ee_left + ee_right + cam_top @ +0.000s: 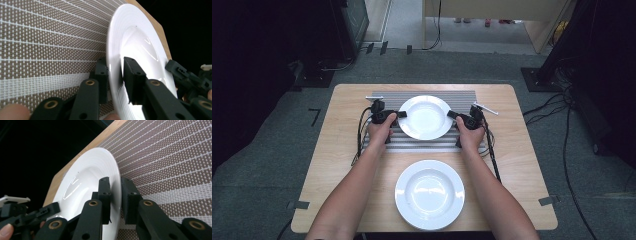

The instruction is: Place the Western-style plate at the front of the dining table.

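A white plate [425,117] sits over the striped woven placemat [427,145] at the far half of the wooden table [337,150], gripped at its two opposite rims. The left gripper [399,114] has its jaws clamped on the plate's left rim; in the left gripper view one jaw presses the underside and the other the upper face of the plate [140,50], with the placemat [50,45] behind it. The right gripper [450,115] has its jaws clamped likewise on the right rim, and the right gripper view shows the rim of the plate [87,185] pinched between the two black jaws, the placemat [170,165] beyond. Whether the plate rests on the mat or is raised just off it, I cannot tell. A second white plate [429,194] lies flat on the bare table nearer the person, well apart from the first, between the two forearms. Around the table is grey carpet [262,165] with dark cables [569,165] trailing at the right.
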The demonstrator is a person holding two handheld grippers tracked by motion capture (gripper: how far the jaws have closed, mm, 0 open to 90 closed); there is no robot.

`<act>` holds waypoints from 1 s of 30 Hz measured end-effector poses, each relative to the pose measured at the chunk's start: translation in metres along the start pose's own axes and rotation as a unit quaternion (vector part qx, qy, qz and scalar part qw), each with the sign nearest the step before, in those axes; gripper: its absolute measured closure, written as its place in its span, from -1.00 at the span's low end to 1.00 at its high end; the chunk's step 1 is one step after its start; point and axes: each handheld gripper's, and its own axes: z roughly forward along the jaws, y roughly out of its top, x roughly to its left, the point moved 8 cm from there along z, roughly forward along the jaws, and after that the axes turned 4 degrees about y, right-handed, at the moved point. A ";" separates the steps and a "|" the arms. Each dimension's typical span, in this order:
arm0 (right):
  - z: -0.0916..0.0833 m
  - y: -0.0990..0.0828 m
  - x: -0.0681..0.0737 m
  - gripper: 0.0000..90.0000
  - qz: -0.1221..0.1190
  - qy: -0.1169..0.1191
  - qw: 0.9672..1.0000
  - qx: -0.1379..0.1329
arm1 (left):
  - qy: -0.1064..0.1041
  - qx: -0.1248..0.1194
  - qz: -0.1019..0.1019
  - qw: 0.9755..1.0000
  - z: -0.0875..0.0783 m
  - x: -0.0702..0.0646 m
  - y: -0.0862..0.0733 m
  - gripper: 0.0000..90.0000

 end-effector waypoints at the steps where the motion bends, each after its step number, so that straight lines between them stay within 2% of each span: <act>1: 0.000 0.000 0.000 0.74 0.000 0.000 1.000 0.000 | -0.001 -0.001 0.009 1.000 -0.001 -0.001 0.000 0.62; 2: -0.003 0.000 0.000 0.62 -0.032 -0.021 0.999 -0.004 | 0.018 -0.012 0.037 0.999 -0.006 0.002 0.000 0.47; 3: -0.005 0.000 0.002 0.55 -0.047 -0.025 0.999 -0.009 | 0.018 -0.012 0.037 0.999 -0.006 0.002 0.000 0.36; 4: -0.008 0.000 0.002 0.48 -0.061 -0.029 0.998 -0.011 | 0.052 -0.037 0.063 0.996 -0.014 0.006 0.004 0.30; 5: -0.010 0.000 0.002 0.41 -0.075 -0.038 0.996 -0.012 | 0.052 -0.037 0.063 0.996 -0.014 0.006 0.004 0.27; 6: -0.010 0.000 0.002 0.41 -0.075 -0.038 0.996 -0.012 | 0.059 -0.042 0.069 0.995 -0.018 0.007 0.004 0.27; 7: -0.014 0.001 0.000 0.27 -0.107 -0.056 0.993 -0.020 | 0.062 -0.046 0.074 0.994 -0.022 0.008 0.005 0.14; 8: -0.014 0.001 0.000 0.27 -0.107 -0.056 0.993 -0.020 | 0.064 -0.047 0.084 0.993 -0.026 0.007 0.004 0.14; 9: -0.020 0.001 0.001 0.27 -0.127 -0.066 0.990 -0.019 | 0.064 -0.043 0.104 0.992 -0.032 0.004 0.001 0.03; 10: -0.020 0.001 0.001 0.27 -0.127 -0.066 0.990 -0.019 | 0.064 -0.043 0.104 0.992 -0.032 0.004 0.001 -0.04; 12: -0.029 0.000 0.003 0.20 -0.149 -0.070 0.986 -0.019 | 0.074 -0.037 0.121 0.989 -0.037 0.002 -0.003 -0.23; 13: -0.032 -0.002 0.004 0.16 -0.158 -0.074 0.985 -0.018 | 0.073 -0.037 0.127 0.988 -0.040 0.000 -0.006 -0.29; 14: -0.032 -0.002 0.004 0.16 -0.158 -0.074 0.985 -0.018 | 0.067 -0.039 0.131 0.988 -0.043 -0.002 -0.008 -0.29; 15: -0.037 -0.004 0.006 0.08 -0.182 -0.084 0.980 -0.015 | 0.061 -0.041 0.133 0.988 -0.047 -0.003 -0.010 -0.41; 17: -0.045 -0.006 0.008 0.01 -0.190 -0.087 0.978 -0.013 | 0.035 -0.044 0.147 0.988 -0.061 -0.009 -0.020 -0.55; 18: -0.045 -0.006 0.008 0.01 -0.190 -0.087 0.978 -0.013 | 0.035 -0.044 0.147 0.988 -0.061 -0.009 -0.020 -0.59; 19: -0.054 -0.007 0.010 -0.01 -0.193 -0.079 0.978 -0.013 | 0.038 -0.048 0.162 0.985 -0.072 -0.010 -0.028 -0.60; 20: -0.059 -0.007 0.011 -0.06 -0.193 -0.074 0.978 -0.011 | 0.043 -0.048 0.170 0.983 -0.077 -0.009 -0.032 -0.60; 21: -0.064 -0.007 0.011 -0.08 -0.199 -0.073 0.977 -0.013 | 0.043 -0.048 0.170 0.983 -0.077 -0.009 -0.032 -0.60; 22: -0.064 -0.007 0.011 -0.08 -0.199 -0.073 0.977 -0.013 | 0.049 -0.049 0.178 0.982 -0.082 -0.008 -0.036 -0.60; 23: -0.075 -0.009 0.012 -0.18 -0.212 -0.068 0.975 -0.009 | 0.054 -0.052 0.186 0.980 -0.087 -0.008 -0.039 -0.60; 24: -0.080 -0.011 0.012 -0.20 -0.222 -0.070 0.973 -0.003 | 0.061 -0.054 0.190 0.978 -0.098 -0.006 -0.046 -0.60; 25: -0.085 -0.012 0.010 -0.19 -0.229 -0.073 0.971 -0.004 | 0.061 -0.057 0.186 0.979 -0.103 -0.005 -0.049 -0.60; 26: -0.085 -0.012 0.010 -0.19 -0.229 -0.073 0.971 -0.004 | 0.061 -0.057 0.186 0.979 -0.103 -0.005 -0.049 -0.60; 27: -0.094 -0.015 0.008 -0.22 -0.233 -0.067 0.970 -0.002 | 0.064 -0.068 0.187 0.978 -0.114 -0.003 -0.055 -0.60; 28: -0.094 -0.015 0.008 -0.22 -0.233 -0.067 0.970 -0.002 | 0.064 -0.068 0.187 0.978 -0.114 -0.003 -0.055 -0.61; 29: -0.103 -0.018 0.005 -0.22 -0.235 -0.067 0.970 0.001 | 0.065 -0.077 0.192 0.976 -0.124 -0.002 -0.060 -0.62; 30: -0.103 -0.018 0.005 -0.22 -0.235 -0.067 0.970 0.001 | 0.065 -0.077 0.192 0.976 -0.124 -0.002 -0.060 -0.63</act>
